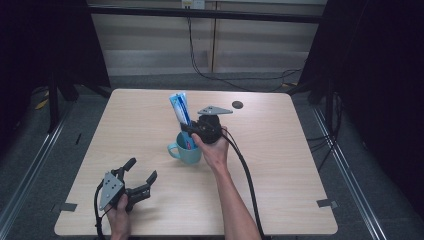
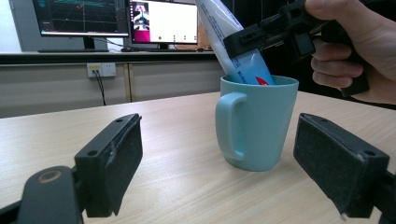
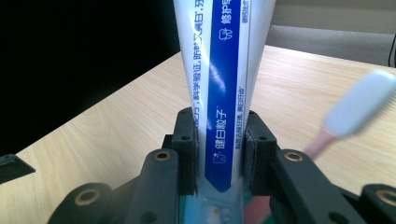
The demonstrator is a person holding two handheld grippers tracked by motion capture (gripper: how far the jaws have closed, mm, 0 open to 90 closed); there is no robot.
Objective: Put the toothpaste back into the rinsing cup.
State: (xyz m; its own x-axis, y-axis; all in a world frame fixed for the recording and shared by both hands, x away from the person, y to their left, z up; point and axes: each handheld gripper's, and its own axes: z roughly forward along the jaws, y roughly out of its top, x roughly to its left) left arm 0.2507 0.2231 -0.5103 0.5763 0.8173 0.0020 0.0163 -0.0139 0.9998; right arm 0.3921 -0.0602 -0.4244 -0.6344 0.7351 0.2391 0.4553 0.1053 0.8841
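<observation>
A teal mug (image 1: 187,148) stands near the middle of the wooden table, its handle (image 2: 231,126) toward the left. A white and blue toothpaste tube (image 1: 180,111) leans up out of the mug (image 2: 261,123). My right gripper (image 1: 188,131) is shut on the tube (image 3: 222,93) just above the mug's rim, one black pad (image 3: 187,149) pressing on each side. A pink toothbrush with a white head (image 3: 359,105) shows blurred beside the tube. My left gripper (image 1: 141,171) rests open near the front left of the table, its jaws wide apart and pointing at the mug.
A small dark disc (image 1: 237,104) lies at the back of the table (image 1: 280,165). Tape marks (image 1: 327,203) sit at the front corners. Monitors (image 2: 116,21) stand on a bench behind. A black cable (image 1: 247,180) trails from the right gripper along the forearm.
</observation>
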